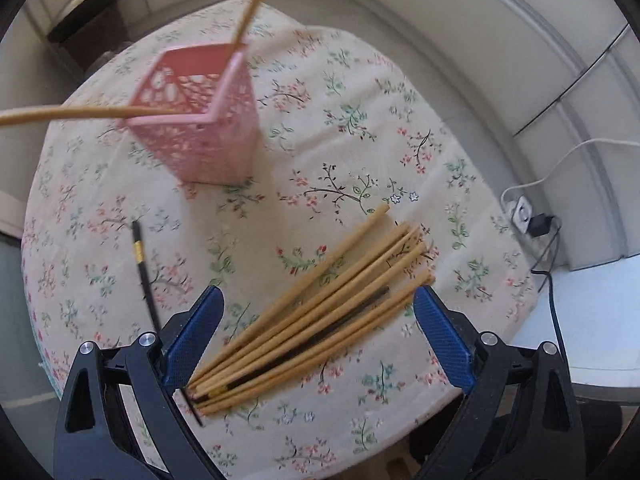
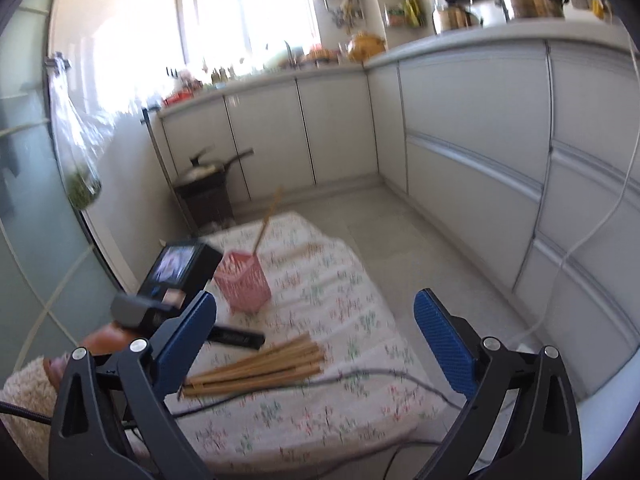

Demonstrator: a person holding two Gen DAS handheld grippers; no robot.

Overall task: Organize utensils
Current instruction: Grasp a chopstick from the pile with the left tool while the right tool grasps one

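Left gripper (image 1: 318, 334) wide apart, empty, low centre of frame above bundle of bamboo chopsticks (image 1: 316, 312) — likely lining up for next pick. Pink basket (image 1: 200, 120) upper left on floral cloth (image 1: 360, 128), two chopsticks leaning inside, so sorting seems only begun. One black chopstick (image 1: 144, 276) lies separate, lower left. Right gripper (image 2: 316, 340) also apart, empty, held well back — probably waiting.
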